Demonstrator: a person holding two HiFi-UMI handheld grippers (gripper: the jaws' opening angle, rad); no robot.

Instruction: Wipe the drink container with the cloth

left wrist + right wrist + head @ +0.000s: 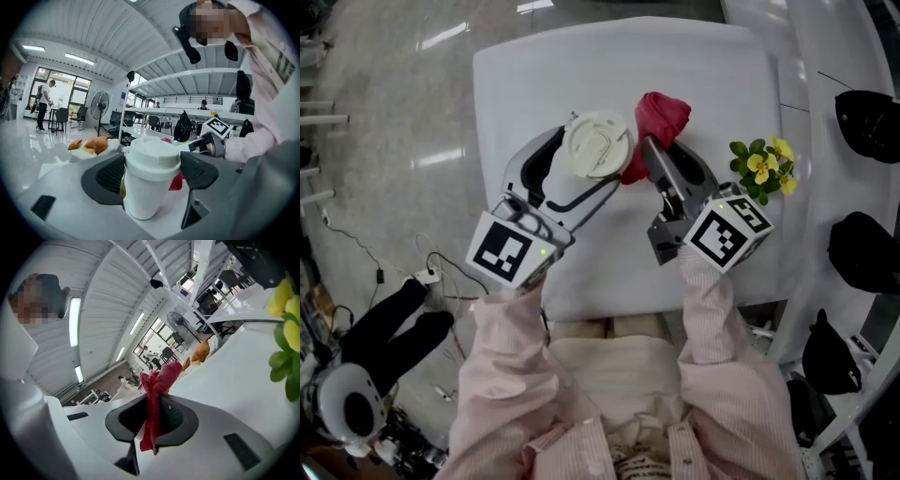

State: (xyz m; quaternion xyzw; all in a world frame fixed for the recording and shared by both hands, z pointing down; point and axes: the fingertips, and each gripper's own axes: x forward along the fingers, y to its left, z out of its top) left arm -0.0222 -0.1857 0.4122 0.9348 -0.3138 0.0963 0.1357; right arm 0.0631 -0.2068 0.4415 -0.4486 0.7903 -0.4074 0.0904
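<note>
The left gripper point(581, 167) has its jaws clasped on a lidded white drink container point(598, 143) above the table point(712, 84). The right gripper point(659, 155) has its jaws pinching a red cloth point(662, 116) just beside it. Wiping looks ready to begin: the cloth needs pressing against the container's wall.

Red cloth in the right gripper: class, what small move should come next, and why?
Probably ease the right gripper toward the white lidded paper cup until its pinched red cloth presses the cup's side. The left gripper holds the cup between its jaws, and the cloth sits just beside it.
</note>
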